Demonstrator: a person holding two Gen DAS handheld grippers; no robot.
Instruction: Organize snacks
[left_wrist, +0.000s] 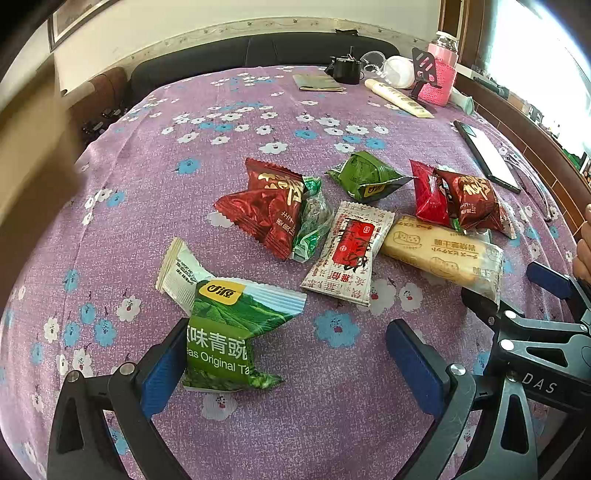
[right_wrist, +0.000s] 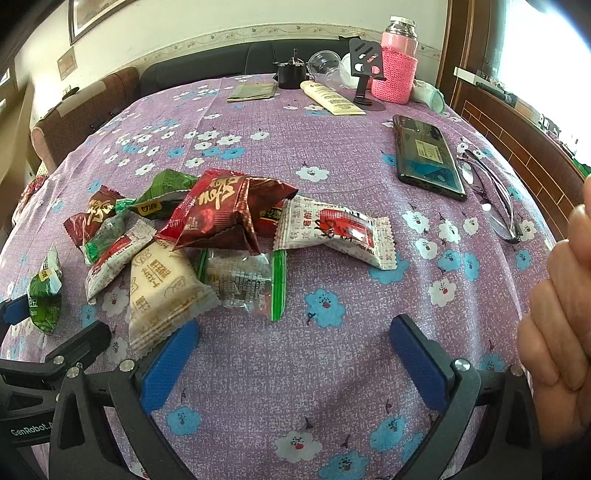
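While the snacks lie scattered mid-tabletop, this reads as an early step: nothing is grouped yet and no bin or tray shows.

Left to right: the left gripper (left_wrist: 284, 354) has its blue-padded fingers (left_wrist: 164, 369) spread wide. The green foil peas packet (left_wrist: 229, 332) sits just inside them, touching the left pad, not squeezed. Behind it lies a cream wrapper (left_wrist: 179, 271). Further in come the dark red crinkled foil pouch (left_wrist: 267, 206), a white-and-red paper-look sachet (left_wrist: 347, 251) and a pale yellow biscuit bar in clear wrap (left_wrist: 439, 251). Far right sits a second red pouch (left_wrist: 458, 199).

The right gripper (right_wrist: 291, 354) is also released, holding nothing. Its left pad is touching the near end of the biscuit bar (right_wrist: 162, 291). A hand (right_wrist: 557, 295) shows at the right edge.

A black phone (right_wrist: 424, 155) and glasses (right_wrist: 495, 199) lie far right on the purple flowered tablecloth (right_wrist: 332, 387).

Next move, likely: close the left fingers squarely on the peas packet, which is light, crinkly foil and may slip or crumple, then lift it to a sorting spot. Where that spot is I cannot tell.
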